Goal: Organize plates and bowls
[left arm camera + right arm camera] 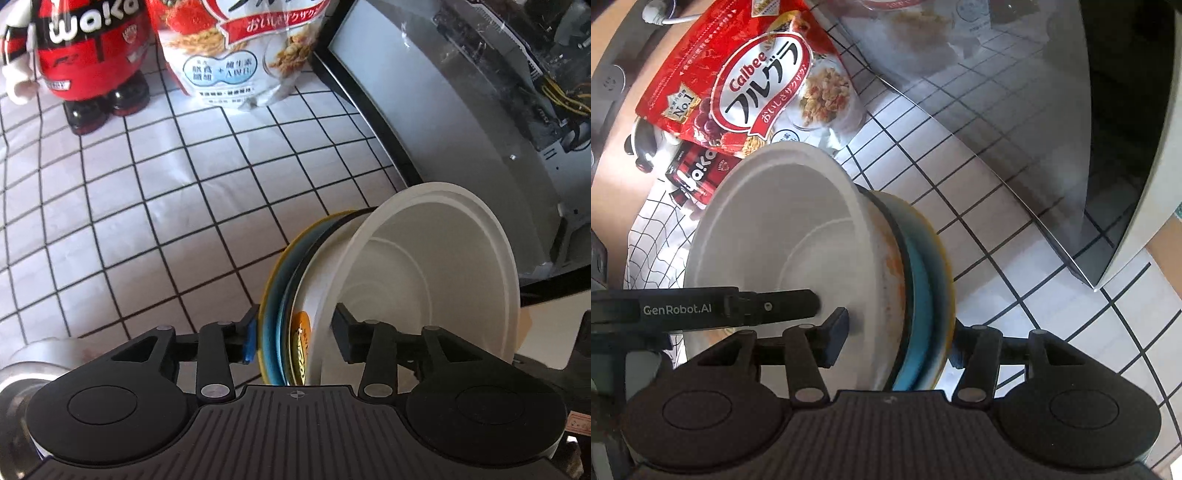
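Note:
A stack of dishes is held on edge above the checked tablecloth: a white bowl [436,273] nested on a blue plate with a yellow rim [275,291]. My left gripper [295,339] is shut on the stack, one finger inside the bowl, the other behind the plate. In the right wrist view the same white bowl [783,236] and blue and yellow plate [931,273] sit between the fingers of my right gripper [897,339], which is also shut on the stack. The left gripper's finger [768,306] reaches into the bowl from the left.
A red helmet figure [92,55] and a granola bag [240,48] stand at the back of the checked tablecloth [147,206]. A glass-sided computer case [480,110] stands to the right. The bag [750,77] and the case [1089,147] also show in the right wrist view.

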Available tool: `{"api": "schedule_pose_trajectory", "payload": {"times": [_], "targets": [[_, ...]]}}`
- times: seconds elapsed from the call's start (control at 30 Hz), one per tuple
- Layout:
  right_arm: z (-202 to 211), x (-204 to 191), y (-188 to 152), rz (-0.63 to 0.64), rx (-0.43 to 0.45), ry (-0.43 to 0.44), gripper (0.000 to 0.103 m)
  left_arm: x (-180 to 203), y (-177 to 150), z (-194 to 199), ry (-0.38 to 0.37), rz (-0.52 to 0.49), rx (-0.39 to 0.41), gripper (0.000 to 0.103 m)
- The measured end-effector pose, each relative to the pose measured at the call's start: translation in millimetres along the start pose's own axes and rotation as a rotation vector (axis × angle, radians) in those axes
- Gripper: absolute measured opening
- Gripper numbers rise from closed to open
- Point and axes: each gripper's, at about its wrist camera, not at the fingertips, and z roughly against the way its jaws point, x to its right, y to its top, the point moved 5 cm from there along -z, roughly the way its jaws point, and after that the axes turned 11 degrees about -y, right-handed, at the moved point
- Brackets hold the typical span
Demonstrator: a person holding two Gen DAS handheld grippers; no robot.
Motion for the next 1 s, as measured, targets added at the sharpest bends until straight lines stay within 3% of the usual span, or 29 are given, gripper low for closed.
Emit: {"api": "schedule_pose_trajectory", "payload": {"times": [0.27,0.43,0.73,1.0], "targets": [[8,12,-14,0.058,-0.066,-0.017,0.049,13,-21,-2,0.012,0.023,0.011,0.048],[20,32,-21,0.216,-0.11,0.026,0.053,38,-64,-2,0.048,0.095,0.042,0.048],[34,36,-25,0.487,-0.065,0.066,0.056,56,-111,0,0.101,0.245,0.217,0.044],[35,28,-36,0.599,-0.052,0.108,0.06,51,-137,4,0.08,0.378,0.333,0.041]]}}
